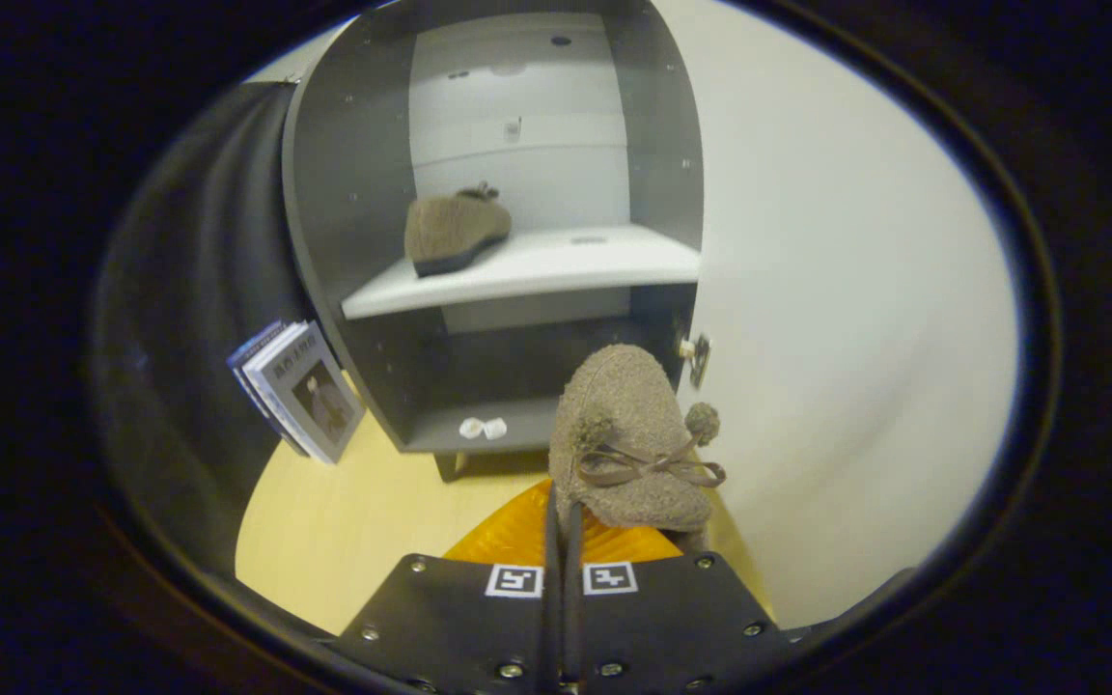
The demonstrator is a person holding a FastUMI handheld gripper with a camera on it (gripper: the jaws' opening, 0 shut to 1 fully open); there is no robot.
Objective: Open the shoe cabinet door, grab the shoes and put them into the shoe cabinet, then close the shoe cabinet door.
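Pinched nearly closed on the heel rim of a brown fuzzy bow-tied slipper point(628, 434), the hand-held gripper point(563, 541) carries it before the open grey shoe cabinet point(348, 193), whose white shelf point(556, 265) holds its mate point(455, 232); so thin a hold risks slipping or snagging the white door point(855, 290).

Fuzzy woollen cloth shoe point(629, 439), smooth matt white shelf point(556, 265), glossy paper books point(300, 388), pale wood floor point(363, 526)
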